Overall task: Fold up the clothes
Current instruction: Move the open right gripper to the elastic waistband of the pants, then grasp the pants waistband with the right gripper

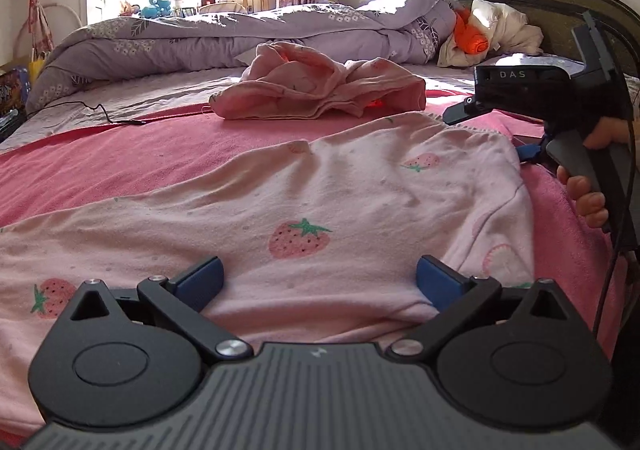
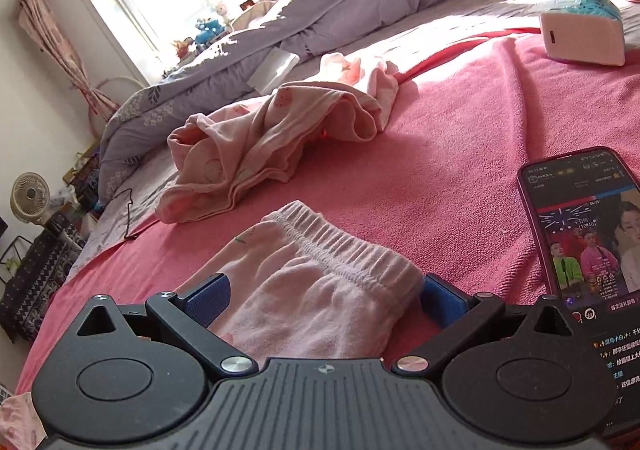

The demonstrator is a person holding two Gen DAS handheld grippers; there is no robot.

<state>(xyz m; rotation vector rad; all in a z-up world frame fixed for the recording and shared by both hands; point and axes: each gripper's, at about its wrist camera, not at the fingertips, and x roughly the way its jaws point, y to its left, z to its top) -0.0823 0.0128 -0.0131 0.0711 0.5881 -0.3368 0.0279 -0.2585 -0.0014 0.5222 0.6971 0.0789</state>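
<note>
A: Where are the pink strawberry trousers [image 1: 300,217] right now?

B: Spread flat on the pink blanket [image 1: 120,169] over the bed, legs running off to the left, elastic waistband [image 2: 344,250] at the right end. A second pink garment [image 2: 272,137] sits crumpled further up the blanket, well apart.

A: And the grippers?

B: The left gripper [image 1: 318,280] hangs over the middle of the trousers, jaws spread wide, nothing between them. The right gripper [image 2: 324,294] sits at the waistband with its blue pads [image 2: 210,296] apart on either side of the cloth; it straddles the fabric but has not pinched it.

A: So what makes this grab go well?

B: My guess is the next move is a fold along the length. The right one should close on both layers just below the elastic, not on the top layer alone. The left should take the same edge further along, so the cloth lifts evenly and doesn't sag.

A: Any hazards?

B: The phone [image 2: 584,234] lies just beside the waistband; a wide swing could drag it
</note>
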